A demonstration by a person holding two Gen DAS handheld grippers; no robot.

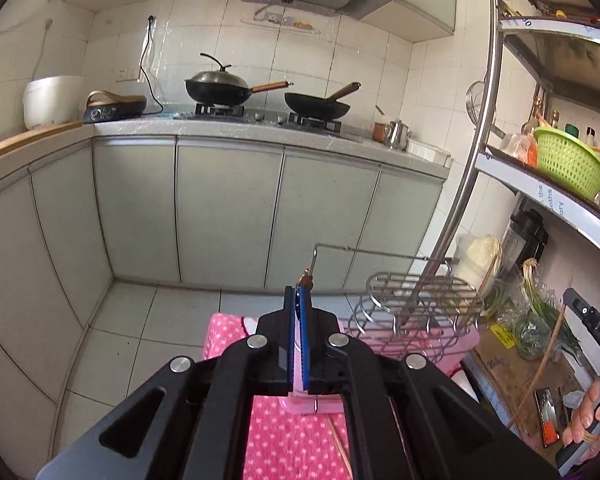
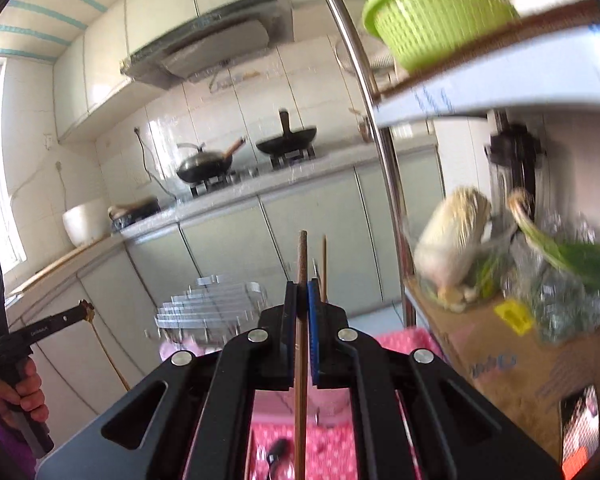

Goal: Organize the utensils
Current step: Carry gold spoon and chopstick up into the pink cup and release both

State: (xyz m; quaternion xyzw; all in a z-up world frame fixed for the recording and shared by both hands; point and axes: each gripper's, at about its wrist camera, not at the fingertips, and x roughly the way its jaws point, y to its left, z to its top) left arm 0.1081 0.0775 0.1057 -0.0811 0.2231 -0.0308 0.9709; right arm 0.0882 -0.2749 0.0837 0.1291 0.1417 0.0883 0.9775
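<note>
The left gripper (image 1: 300, 312) is clenched on a thin utensil (image 1: 307, 278) whose brown-and-metal tip pokes out past its fingers, above the near edge of a pink dotted cloth (image 1: 287, 440). To its right a wire utensil rack (image 1: 420, 304) stands at the cloth's far right corner. Further right, the right gripper (image 2: 303, 304) is clamped on a dark wooden chopstick (image 2: 302, 320) held upright between its pads, a paler chopstick (image 2: 324, 268) standing just beside it, with a steel shelf post (image 2: 388, 184) beyond.
</note>
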